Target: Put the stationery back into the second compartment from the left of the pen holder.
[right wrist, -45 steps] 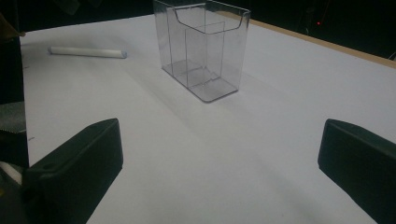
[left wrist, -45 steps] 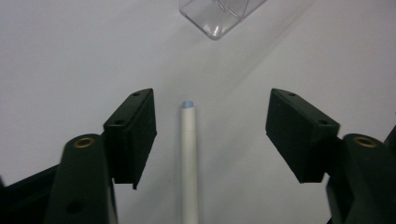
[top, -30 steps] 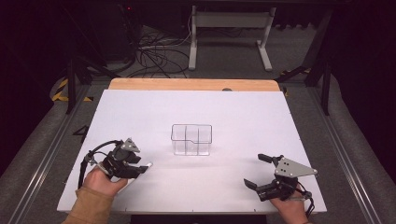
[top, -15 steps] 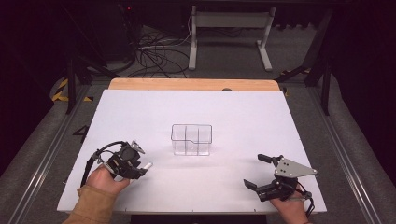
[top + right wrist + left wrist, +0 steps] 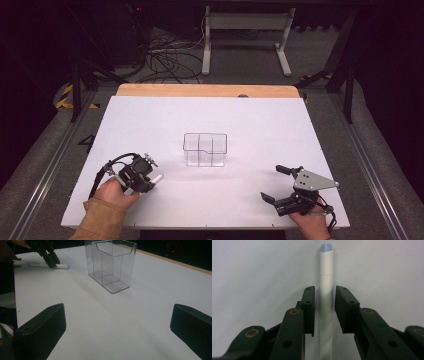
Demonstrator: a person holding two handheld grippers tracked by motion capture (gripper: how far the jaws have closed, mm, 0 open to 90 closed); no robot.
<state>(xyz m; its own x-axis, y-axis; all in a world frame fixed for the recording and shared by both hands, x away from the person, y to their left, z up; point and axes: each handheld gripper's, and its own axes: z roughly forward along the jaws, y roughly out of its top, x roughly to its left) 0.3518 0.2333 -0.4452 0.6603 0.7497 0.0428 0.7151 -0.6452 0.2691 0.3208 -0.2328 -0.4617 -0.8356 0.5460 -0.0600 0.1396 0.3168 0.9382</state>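
The left hand-held gripper [image 5: 323, 312] straddled a white marker [image 5: 326, 302] lying flat on the desk [image 5: 250, 115], jaws not yet clamped; closing and lifting seemed next. The slim pen, capped pale blue, lay left of the clear organizer [image 5: 205, 149]. The right hand-held gripper [image 5: 276, 185] rested wide open.

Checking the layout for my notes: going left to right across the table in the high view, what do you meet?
Left gripper around a white marker with pale blue tip → clear plastic compartment organiser → right gripper, jaws wide apart.
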